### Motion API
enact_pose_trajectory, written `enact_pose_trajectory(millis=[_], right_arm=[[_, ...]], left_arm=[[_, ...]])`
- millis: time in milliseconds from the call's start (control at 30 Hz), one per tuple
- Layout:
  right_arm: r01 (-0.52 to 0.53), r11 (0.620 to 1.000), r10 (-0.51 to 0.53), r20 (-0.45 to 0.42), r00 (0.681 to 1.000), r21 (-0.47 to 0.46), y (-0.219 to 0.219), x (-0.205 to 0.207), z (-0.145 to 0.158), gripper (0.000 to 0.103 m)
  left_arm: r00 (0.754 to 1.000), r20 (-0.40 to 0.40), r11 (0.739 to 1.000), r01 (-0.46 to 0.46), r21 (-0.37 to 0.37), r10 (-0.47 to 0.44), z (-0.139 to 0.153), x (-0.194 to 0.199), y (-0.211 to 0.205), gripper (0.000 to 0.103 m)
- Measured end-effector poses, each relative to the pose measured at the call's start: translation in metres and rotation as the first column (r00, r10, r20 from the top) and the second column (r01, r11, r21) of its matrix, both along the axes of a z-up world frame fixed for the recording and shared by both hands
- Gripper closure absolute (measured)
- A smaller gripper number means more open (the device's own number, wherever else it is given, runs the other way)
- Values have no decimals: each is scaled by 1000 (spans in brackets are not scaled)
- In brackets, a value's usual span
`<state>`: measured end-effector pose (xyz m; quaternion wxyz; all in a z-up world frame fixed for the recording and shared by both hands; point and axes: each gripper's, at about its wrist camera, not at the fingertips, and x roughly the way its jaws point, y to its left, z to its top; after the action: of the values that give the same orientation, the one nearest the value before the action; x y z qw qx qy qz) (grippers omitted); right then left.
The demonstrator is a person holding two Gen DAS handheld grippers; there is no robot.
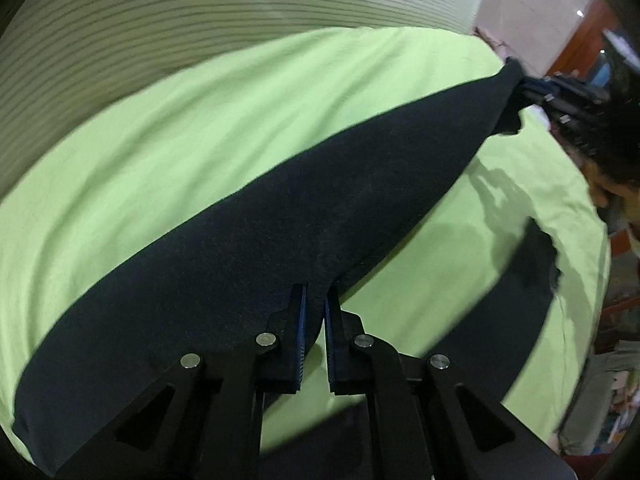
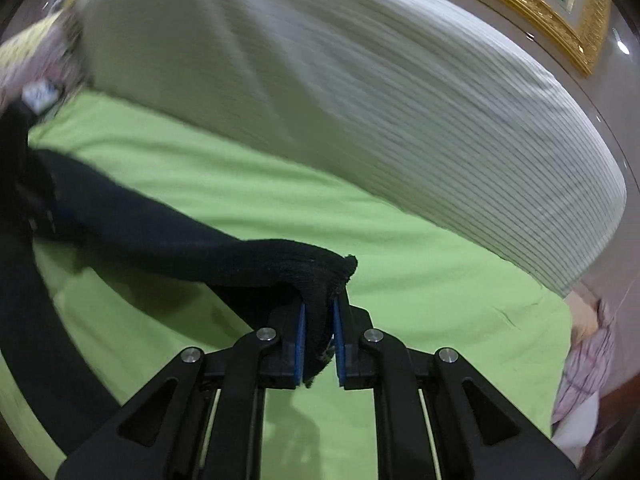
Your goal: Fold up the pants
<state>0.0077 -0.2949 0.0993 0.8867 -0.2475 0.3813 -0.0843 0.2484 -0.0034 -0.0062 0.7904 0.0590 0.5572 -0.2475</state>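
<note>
The dark navy pants (image 1: pixel 260 236) hang stretched above a lime-green sheet (image 1: pixel 200 132). My left gripper (image 1: pixel 316 300) is shut on one edge of the pants. In the left wrist view the right gripper (image 1: pixel 532 96) pinches the far end of the cloth at the upper right. In the right wrist view my right gripper (image 2: pixel 319 320) is shut on a bunched corner of the pants (image 2: pixel 168 236), which run left to the left gripper (image 2: pixel 36 208). Another part of the pants lies on the sheet (image 1: pixel 520 280).
A white ribbed blanket (image 2: pixel 360 100) is piled along the far side of the green sheet (image 2: pixel 400 300). A gold picture frame (image 2: pixel 532 4) hangs on the wall behind. Checked cloth (image 2: pixel 584 360) lies at the right edge.
</note>
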Motion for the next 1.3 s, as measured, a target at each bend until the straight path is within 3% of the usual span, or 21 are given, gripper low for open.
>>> enact_pose_trajectory(millis=[100, 200, 300, 367, 433, 467, 500, 533, 600, 700, 733, 833, 967, 1033, 1100, 1167, 1200, 1233, 1267, 1300], right_arm=[[60, 998, -58, -100, 993, 18, -22, -21, -25, 87], [192, 978, -179, -151, 972, 77, -48, -45, -45, 87], [306, 931, -280, -147, 949, 199, -70, -68, -46, 84], [349, 894, -322, -138, 937, 282, -76, -79, -41, 84], [355, 835, -339, -116, 934, 420, -81, -84, -30, 79], [354, 813, -343, -112, 933, 461, -84, -86, -26, 75], [345, 767, -344, -107, 933, 541, -85, -82, -22, 63], [337, 736, -344, -104, 933, 588, -84, -80, -20, 50], [321, 660, -348, -102, 932, 679, -85, -66, -17, 48], [390, 562, -361, -207, 909, 730, -91, -36, -26, 48], [442, 505, -364, -281, 888, 742, -96, -22, -36, 48], [533, 449, -369, -394, 842, 717, -104, -3, -56, 48], [614, 393, -302, -535, 789, 684, -110, 21, -84, 48], [633, 377, -225, -597, 770, 676, -105, 28, -98, 48], [636, 389, -192, -616, 764, 667, -100, 42, -100, 48], [620, 452, -174, -618, 766, 641, -92, 53, -96, 68], [612, 495, -177, -618, 766, 617, -84, 57, -95, 86], [602, 511, -172, -614, 771, 613, -92, 51, -94, 93], [580, 542, -171, -596, 785, 608, -84, 52, -91, 94], [548, 576, -171, -567, 806, 607, -76, 52, -86, 95]], left_arm=[[998, -51, 999, 35, 6, -35, -11, -13, 9, 95], [992, -96, 996, 82, 37, -78, -25, -31, 3, 93], [987, -111, 993, 120, 23, -117, -23, -48, 1, 80], [987, -100, 991, 132, 20, -129, -11, -48, 5, 78], [990, -72, 992, 125, 8, -124, 3, -42, 14, 72], [992, -61, 993, 116, 12, -115, 6, -39, 7, 61], [994, -48, 995, 101, 20, -100, 10, -29, 11, 54], [996, -34, 996, 86, 25, -85, 12, -22, 9, 53], [998, -24, 998, 51, 35, -50, 17, 0, 8, 53], [998, -64, 999, 12, 30, -10, 8, 33, 21, 52], [997, -76, 999, 15, 42, -12, 1, 43, 17, 52], [994, -92, 993, 65, 103, -56, -14, 62, 16, 52], [981, -163, 985, 126, 117, -106, -37, 81, 14, 52], [971, -195, 979, 164, 117, -139, -45, 85, 9, 49], [962, -206, 970, 206, 126, -178, -46, 87, 3, 44], [954, -218, 960, 242, 144, -208, -51, 87, -14, 45], [951, -219, 956, 252, 150, -216, -53, 86, -20, 53], [950, -217, 952, 263, 155, -227, -52, 85, -21, 62], [947, -218, 950, 273, 152, -237, -53, 83, -27, 85], [945, -221, 951, 275, 141, -241, -55, 79, -37, 93]])
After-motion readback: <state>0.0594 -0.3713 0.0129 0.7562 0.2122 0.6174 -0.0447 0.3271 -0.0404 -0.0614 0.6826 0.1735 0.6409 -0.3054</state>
